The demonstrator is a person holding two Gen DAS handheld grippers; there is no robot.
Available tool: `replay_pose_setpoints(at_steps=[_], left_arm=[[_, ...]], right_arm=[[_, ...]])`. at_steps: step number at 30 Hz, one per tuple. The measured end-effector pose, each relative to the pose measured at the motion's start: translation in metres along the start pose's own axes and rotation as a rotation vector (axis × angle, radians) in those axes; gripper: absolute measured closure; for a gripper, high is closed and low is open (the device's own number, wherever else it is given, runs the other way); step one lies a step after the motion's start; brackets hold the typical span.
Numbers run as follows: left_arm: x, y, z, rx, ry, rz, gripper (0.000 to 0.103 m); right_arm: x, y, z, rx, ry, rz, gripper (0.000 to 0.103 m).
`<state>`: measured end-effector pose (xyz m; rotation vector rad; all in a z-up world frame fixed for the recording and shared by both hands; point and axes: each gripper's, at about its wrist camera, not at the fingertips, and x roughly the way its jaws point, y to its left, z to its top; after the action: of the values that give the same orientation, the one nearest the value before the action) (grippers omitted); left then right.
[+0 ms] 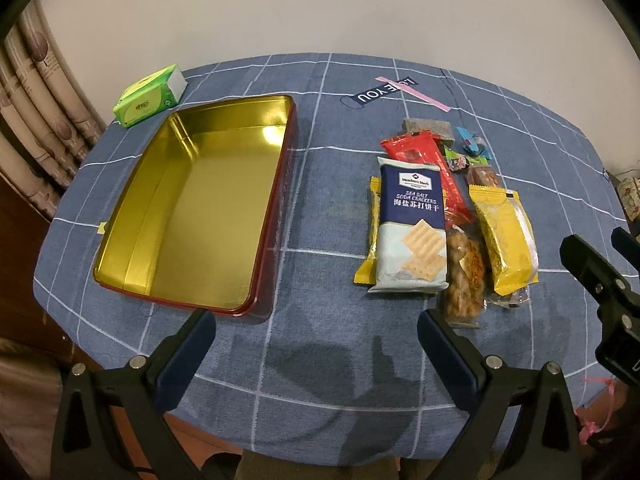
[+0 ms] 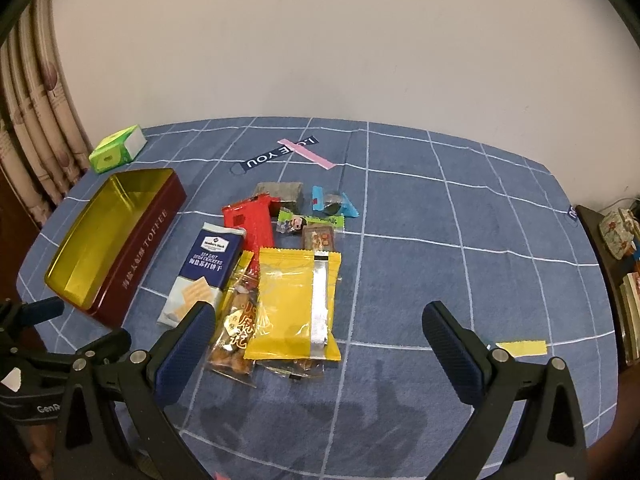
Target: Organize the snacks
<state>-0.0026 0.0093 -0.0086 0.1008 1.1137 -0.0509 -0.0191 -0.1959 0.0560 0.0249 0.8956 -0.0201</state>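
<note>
The tin [image 1: 192, 208] lies open and empty on the bench [image 1: 320, 344], gold inside, dark red outside. Right of the tin, well apart from it, the snacks lie in a loose heap: a cracker pack [image 1: 412, 224] nearest the tin, a red pack [image 1: 424, 160] partly under it, a nut bag [image 1: 464, 276] and a yellow pack [image 1: 504, 236] beyond, small sweets [image 2: 332, 205] at the far end. A tissue pack [image 1: 150, 96] sits behind the tin's far corner. The left tongs [image 1: 316, 330] hover wide open, holding nothing, near the tin's near end. The right tongs [image 2: 318, 326] hover wide open and empty above the heap's near edge.
</note>
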Motion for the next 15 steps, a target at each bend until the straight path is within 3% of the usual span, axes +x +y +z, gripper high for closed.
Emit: replay_pose_setpoints(at_steps=[15], left_arm=[[-0.0010, 0.0008, 0.0001, 0.004, -0.003, 0.011, 0.000]], right_arm=[[0.0022, 0.0032, -0.0027, -0.006, 0.009, 0.003, 0.001]])
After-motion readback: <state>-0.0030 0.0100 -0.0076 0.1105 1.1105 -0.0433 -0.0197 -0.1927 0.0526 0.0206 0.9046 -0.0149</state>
